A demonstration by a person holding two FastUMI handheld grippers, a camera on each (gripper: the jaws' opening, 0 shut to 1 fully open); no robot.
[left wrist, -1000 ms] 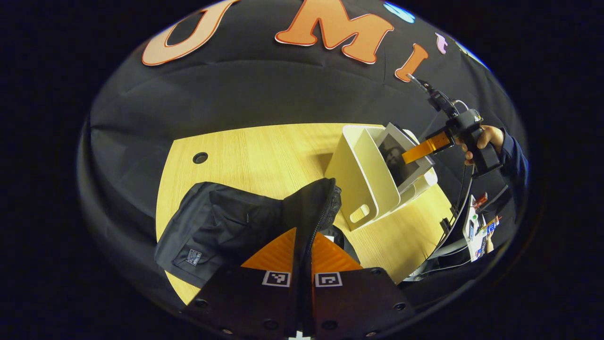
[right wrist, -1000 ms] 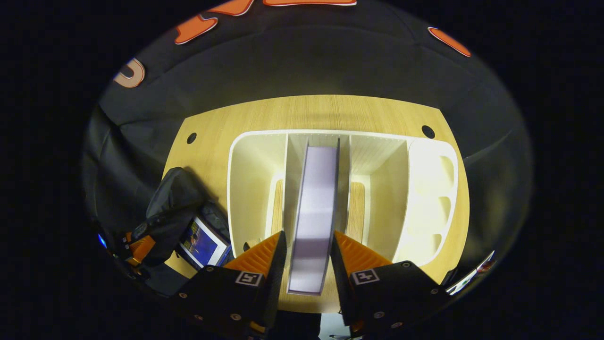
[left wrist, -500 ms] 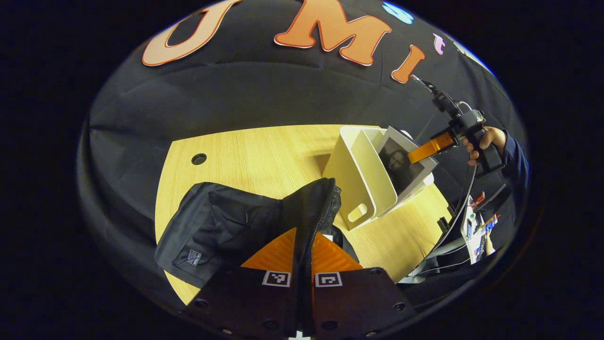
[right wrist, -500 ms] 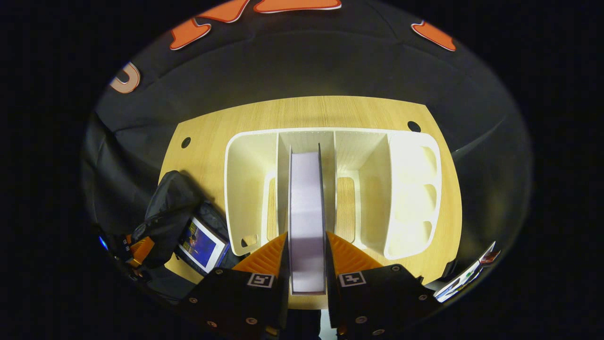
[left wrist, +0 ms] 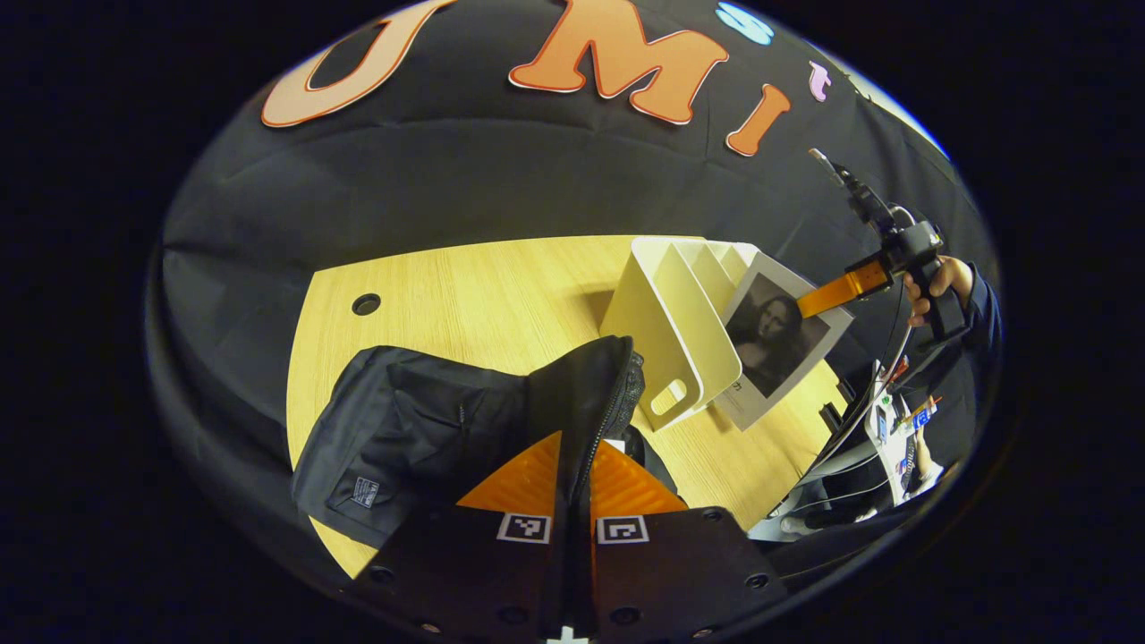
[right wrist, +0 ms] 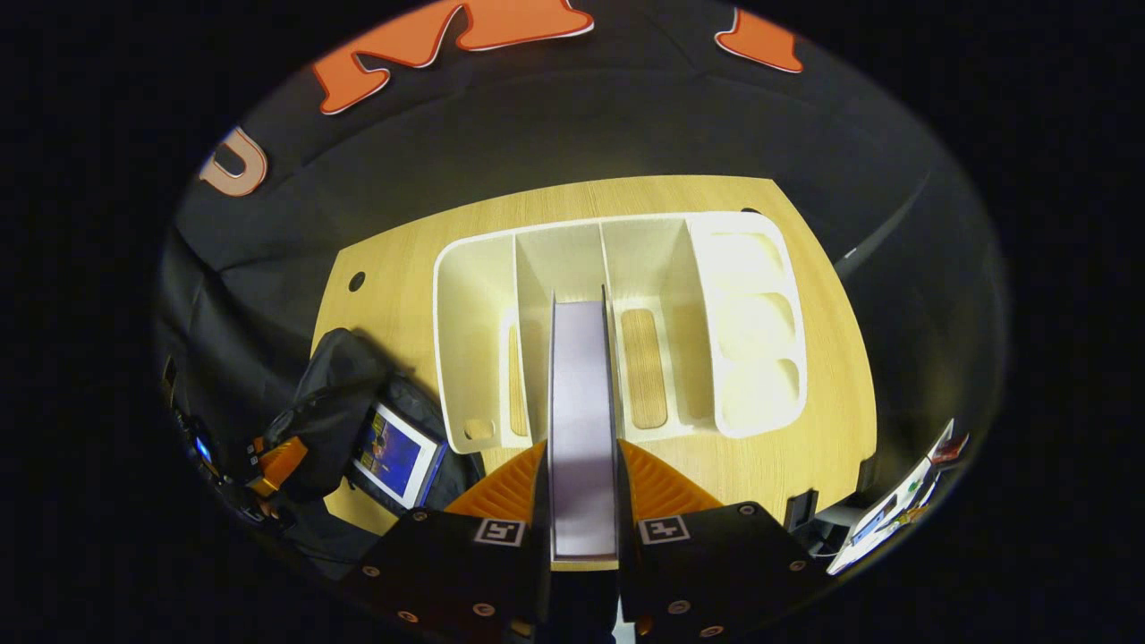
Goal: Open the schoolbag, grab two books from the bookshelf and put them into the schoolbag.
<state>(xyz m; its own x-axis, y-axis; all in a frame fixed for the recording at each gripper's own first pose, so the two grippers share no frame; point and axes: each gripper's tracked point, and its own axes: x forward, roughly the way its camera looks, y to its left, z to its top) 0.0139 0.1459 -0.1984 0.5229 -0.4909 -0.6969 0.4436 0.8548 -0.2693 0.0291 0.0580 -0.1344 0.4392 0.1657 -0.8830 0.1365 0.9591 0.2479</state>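
While my own body covers the lower end of the book [right wrist: 582,394] in the right gripper view, I see only its pale page edge running up between my right gripper's [right wrist: 581,478] fingers; its cover picture shows from the left gripper view [left wrist: 776,335], where the book hangs just beside the white bookshelf [left wrist: 666,313], out of its slots. That view also shows the hand [left wrist: 935,284] holding my right gripper. My right jaws are closed on the book, one finger pressing each cover. My left gripper [left wrist: 572,478] has its jaws almost together on the raised flap of the black schoolbag [left wrist: 420,429], which lies on the wooden table [left wrist: 483,286]. Inside the bag, another book [right wrist: 392,454] shows a blue cover.
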